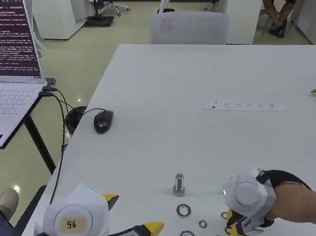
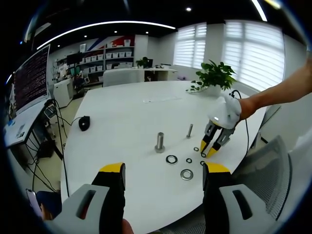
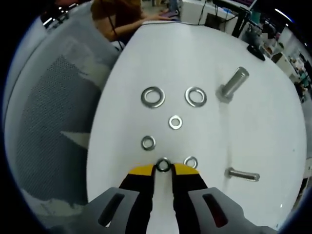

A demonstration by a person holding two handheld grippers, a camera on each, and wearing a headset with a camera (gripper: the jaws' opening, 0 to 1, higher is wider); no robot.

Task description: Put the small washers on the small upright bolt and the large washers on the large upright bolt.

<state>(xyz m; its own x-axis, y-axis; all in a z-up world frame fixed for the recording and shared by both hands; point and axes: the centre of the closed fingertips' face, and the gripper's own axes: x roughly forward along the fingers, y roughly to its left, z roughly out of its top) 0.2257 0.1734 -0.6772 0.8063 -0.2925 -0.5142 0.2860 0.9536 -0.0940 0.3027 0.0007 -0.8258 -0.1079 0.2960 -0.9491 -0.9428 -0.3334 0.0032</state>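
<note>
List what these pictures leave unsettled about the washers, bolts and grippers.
- Right gripper view: whether the right gripper clamps the small washer between its tips or merely straddles it; too tight to tell.
- Head view: that gripper's body covers this washer and the small bolt.
- Head view: laptop screen text, too small to read.

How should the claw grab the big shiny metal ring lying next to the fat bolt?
The large silver steel washer lies flat on the white table, so no side sticks up. Probably best: lower the open left claw straight down, one tip in the hole, one outside the rim, pinching the side away from the large upright bolt.
</note>
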